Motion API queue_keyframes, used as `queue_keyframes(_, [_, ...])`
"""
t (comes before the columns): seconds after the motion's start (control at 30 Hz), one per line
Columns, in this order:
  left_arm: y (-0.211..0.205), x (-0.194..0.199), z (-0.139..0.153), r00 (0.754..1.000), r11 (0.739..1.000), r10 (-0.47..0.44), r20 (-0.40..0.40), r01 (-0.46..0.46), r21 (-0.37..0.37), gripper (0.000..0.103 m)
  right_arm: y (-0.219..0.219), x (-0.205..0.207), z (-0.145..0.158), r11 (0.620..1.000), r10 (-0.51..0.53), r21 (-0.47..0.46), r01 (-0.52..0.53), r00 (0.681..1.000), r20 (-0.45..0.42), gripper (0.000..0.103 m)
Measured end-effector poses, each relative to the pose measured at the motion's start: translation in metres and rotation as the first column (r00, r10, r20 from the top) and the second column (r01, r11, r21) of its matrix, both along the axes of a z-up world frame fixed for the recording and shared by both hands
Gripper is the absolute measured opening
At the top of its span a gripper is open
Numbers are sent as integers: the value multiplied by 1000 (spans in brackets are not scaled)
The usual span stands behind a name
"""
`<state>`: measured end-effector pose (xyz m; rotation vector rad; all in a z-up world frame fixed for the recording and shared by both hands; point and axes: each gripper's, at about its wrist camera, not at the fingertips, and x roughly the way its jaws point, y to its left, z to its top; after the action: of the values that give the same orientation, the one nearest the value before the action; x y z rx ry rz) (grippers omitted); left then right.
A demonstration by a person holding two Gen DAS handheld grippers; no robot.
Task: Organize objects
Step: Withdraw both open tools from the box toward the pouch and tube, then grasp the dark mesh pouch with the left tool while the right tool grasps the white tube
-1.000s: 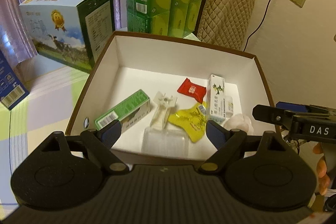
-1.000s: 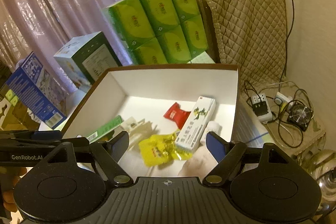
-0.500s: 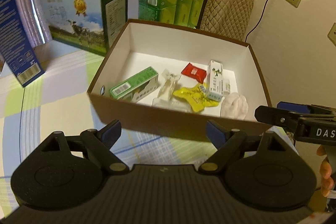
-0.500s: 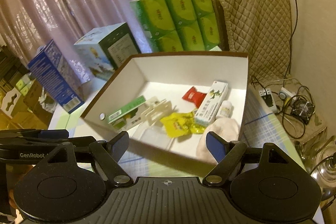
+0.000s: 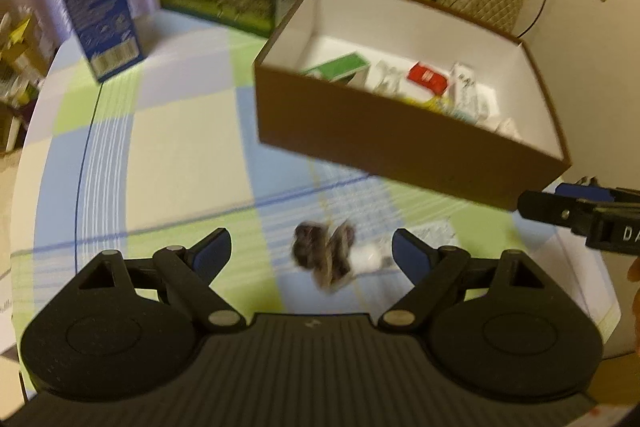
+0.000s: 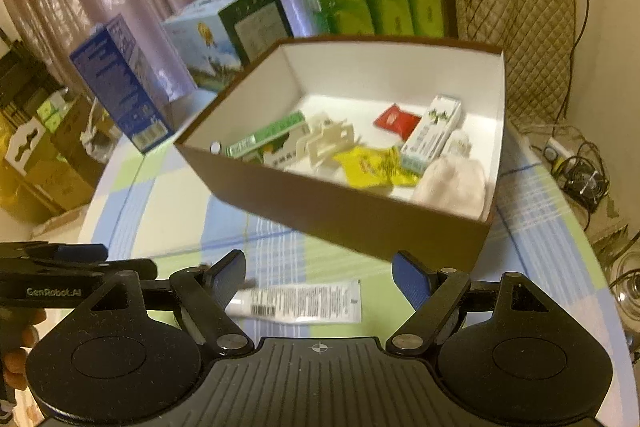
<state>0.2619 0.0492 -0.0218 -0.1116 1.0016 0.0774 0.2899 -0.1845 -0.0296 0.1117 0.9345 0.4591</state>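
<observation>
While most items are already lying inside the brown box (image 6: 352,223), a white tube (image 6: 296,305) and a dark blurred object (image 5: 324,255) are waiting on the desk (image 5: 180,131); the left gripper (image 5: 312,253) and right gripper (image 6: 319,275) are hovering spread and empty.

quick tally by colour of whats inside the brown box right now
Inside the brown box, right wrist view:
green: 1, a carton
red: 1, a packet
yellow: 1, a packet
white or cream: 4, a printed carton, a plastic holder, a small bottle, a soft pouch
total: 7
</observation>
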Motion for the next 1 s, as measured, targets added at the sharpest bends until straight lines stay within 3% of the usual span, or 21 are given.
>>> queue_keyframes(0.47, [-1,3,-44,997,1000,0,-84,0,1,84,-15,9,-39,997,-39,-74,32,994,-98,78])
queue_keyframes(1.0, [-13,33,-73,992,1000,-28,-120,29,4,70,-22,25,-60,995,-60,-90,47,987,-150,78])
